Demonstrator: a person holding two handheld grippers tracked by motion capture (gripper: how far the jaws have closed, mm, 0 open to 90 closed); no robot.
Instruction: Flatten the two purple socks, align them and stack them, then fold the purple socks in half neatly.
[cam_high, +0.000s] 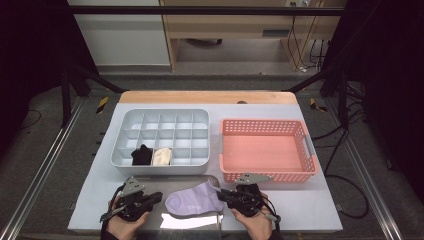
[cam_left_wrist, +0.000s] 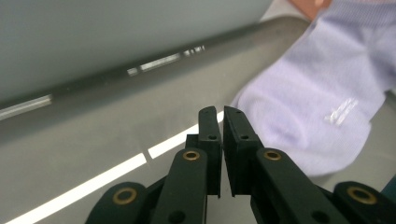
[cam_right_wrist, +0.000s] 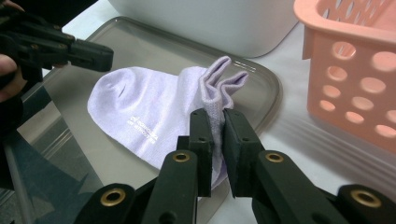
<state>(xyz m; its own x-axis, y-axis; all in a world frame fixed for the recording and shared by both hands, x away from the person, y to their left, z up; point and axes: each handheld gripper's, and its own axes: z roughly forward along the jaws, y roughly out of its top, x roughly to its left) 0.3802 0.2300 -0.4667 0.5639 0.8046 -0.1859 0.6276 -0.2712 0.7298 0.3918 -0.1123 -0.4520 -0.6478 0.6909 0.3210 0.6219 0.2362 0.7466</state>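
Lilac sock (cam_high: 194, 200) lies on a grey tray (cam_high: 165, 216) at the worktop's near edge, its long axis running from 8 o'clock at the toe to 2 o'clock at the cuff. The right gripper (cam_right_wrist: 218, 122) is clamped on the cuff fabric at the 3 o'clock end. The left gripper (cam_left_wrist: 219, 122) has its jaws together on nothing; the toe lies just off its tips, toward 2 o'clock in the left gripper view. The toe is likely the left's next grab.
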